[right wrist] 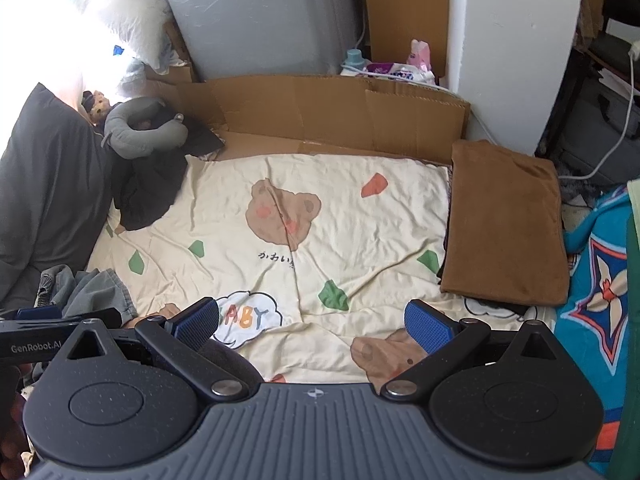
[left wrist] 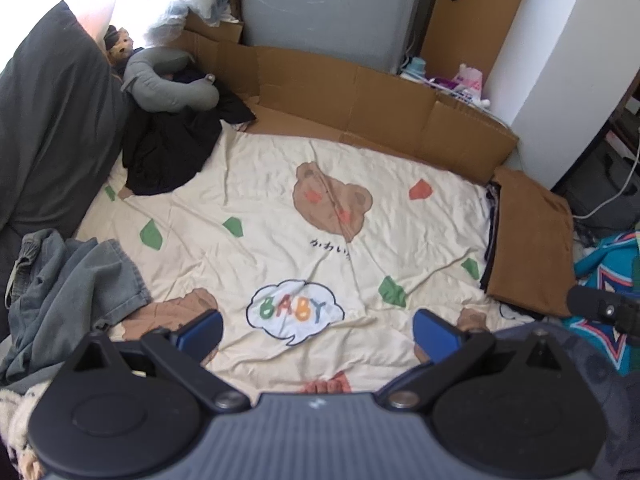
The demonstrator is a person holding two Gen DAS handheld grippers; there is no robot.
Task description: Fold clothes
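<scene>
Both claws spread, holding nothing — left claw (left wrist: 316, 330), right claw (right wrist: 312, 322). Grey-blue garment (left wrist: 76, 280) at nine o'clock: soft, floppy, light — likely best pinched at its hem.

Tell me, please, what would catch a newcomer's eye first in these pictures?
Probably the cream bear-print sheet spread across the middle, with its "BABY" cloud. Next, the neatly folded brown garment on a stack at its right edge, and the crumpled grey-blue clothes at the left. Both grippers, left and right, hover open.
</scene>
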